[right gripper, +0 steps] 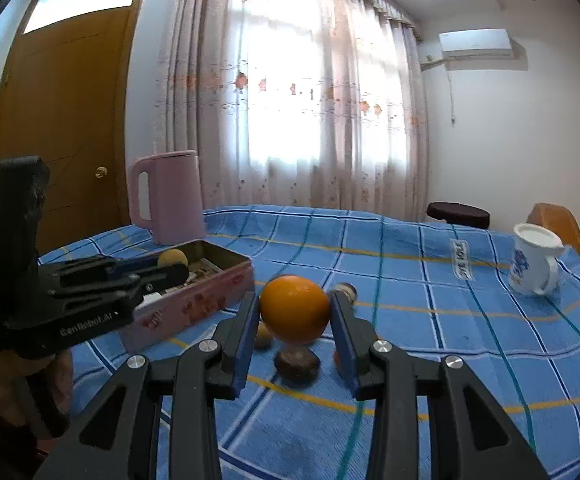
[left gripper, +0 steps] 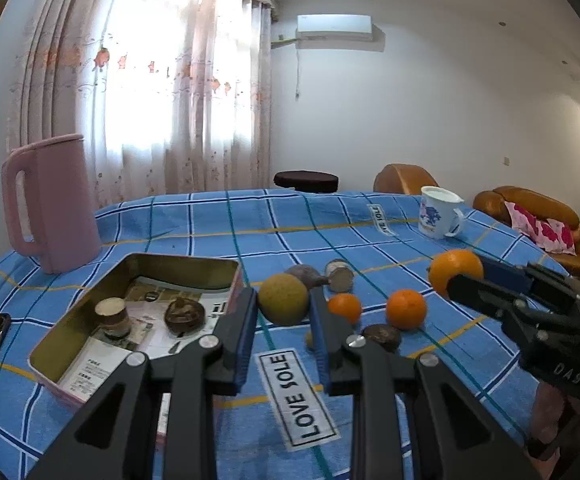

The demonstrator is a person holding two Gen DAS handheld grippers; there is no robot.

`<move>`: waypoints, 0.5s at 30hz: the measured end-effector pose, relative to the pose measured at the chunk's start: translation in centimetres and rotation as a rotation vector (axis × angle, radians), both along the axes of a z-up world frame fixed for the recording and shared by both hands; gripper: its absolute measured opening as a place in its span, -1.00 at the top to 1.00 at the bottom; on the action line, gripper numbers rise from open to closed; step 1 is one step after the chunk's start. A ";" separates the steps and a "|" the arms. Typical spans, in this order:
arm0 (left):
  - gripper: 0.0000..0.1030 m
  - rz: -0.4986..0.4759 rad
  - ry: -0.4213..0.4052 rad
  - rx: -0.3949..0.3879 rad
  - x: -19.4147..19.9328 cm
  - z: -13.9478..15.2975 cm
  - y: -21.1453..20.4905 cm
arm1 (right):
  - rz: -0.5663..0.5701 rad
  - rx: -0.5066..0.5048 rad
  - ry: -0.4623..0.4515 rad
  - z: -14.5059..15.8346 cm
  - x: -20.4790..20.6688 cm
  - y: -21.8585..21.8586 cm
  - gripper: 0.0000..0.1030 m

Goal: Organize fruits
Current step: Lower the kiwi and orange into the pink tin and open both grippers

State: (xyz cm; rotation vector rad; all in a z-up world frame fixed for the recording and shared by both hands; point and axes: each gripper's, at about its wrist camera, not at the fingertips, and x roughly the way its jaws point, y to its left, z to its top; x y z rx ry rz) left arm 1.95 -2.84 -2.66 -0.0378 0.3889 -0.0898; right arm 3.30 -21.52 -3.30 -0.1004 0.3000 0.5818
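orange fruits [left gripper: 405,309]: three; brown fruits [left gripper: 381,337]: three

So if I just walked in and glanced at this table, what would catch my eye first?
Probably the fruit clamped in mid-air: the left tool grips a yellowish round fruit beside the open tin box, and the right tool holds a big orange above the blue checked tablecloth. Next, the tall pink jug at the table's far left and the small oranges still loose on the cloth.
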 end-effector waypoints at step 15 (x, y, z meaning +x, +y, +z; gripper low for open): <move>0.47 0.108 0.046 -0.065 0.9 -0.3 5.9 | 0.148 -0.025 0.054 2.4 3.5 7.3 0.26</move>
